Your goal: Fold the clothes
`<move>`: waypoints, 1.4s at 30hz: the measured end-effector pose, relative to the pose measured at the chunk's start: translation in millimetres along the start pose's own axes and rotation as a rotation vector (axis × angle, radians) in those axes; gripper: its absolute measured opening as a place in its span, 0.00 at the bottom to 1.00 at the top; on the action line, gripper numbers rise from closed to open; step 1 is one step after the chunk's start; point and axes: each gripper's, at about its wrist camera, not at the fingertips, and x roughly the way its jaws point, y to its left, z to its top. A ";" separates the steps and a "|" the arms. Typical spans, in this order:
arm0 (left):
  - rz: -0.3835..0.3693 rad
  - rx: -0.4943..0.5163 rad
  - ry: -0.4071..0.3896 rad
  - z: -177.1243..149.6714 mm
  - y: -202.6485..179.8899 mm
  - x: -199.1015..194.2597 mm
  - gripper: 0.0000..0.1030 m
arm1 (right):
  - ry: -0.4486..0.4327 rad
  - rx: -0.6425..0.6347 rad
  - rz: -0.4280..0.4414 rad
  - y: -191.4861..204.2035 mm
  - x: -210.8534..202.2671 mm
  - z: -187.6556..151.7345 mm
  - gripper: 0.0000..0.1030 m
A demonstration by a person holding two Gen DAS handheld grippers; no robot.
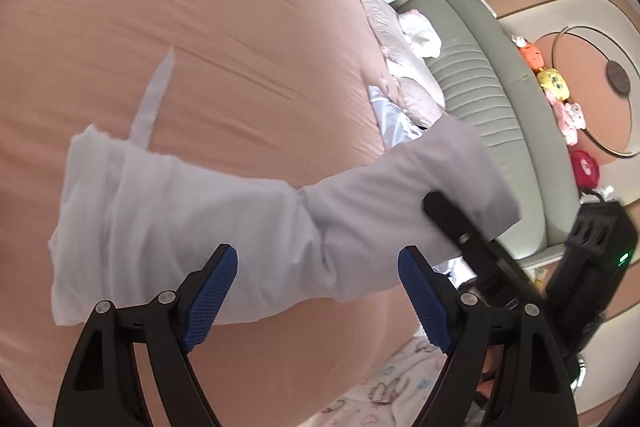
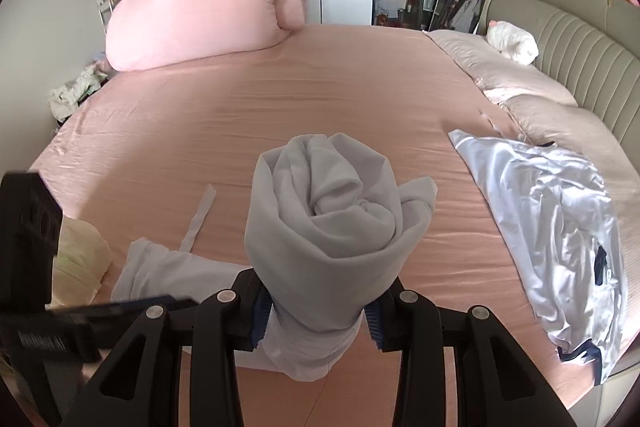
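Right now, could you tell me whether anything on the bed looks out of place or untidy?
Yes. The white garment is bunched into a twisted roll in the right tool, not folded flat, and its strap trails loose across the pink sheet. A shiny pale-blue garment lies crumpled by the pillows.

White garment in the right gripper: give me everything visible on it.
The white garment is thin, soft, matte fabric, pale grey-white. One end is bunched into a twisted roll that stands up between the fingers of the right gripper, which is shut on it. The rest trails left and lies flat on the pink bedsheet, ending in a ragged edge with a narrow strip lying on the sheet. The left gripper hangs open over the garment's middle, not gripping.
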 end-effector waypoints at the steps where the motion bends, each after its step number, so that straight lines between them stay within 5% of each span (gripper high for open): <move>1: -0.004 0.001 0.010 11.2 0.0 2.9 0.80 | 0.000 0.001 -0.001 -3.0 0.1 -1.3 0.37; 9: 0.039 0.053 0.139 29.5 -34.9 6.4 0.82 | -0.013 0.000 -0.014 -12.5 5.7 -16.1 0.37; 20: -0.089 -0.011 0.214 67.4 -71.6 28.4 0.82 | -0.060 -0.154 -0.019 -2.2 14.8 -34.6 0.37; 27: -0.008 0.035 0.351 48.1 -82.9 55.4 0.81 | -0.070 -0.241 -0.032 7.0 19.8 -42.0 0.37; 34: 0.057 0.050 0.350 53.2 -77.3 75.2 0.80 | -0.078 -0.340 -0.024 16.0 21.7 -50.2 0.37; 42: 0.110 0.065 0.326 50.1 -66.2 77.6 0.42 | -0.039 -0.411 -0.005 24.7 28.3 -56.8 0.42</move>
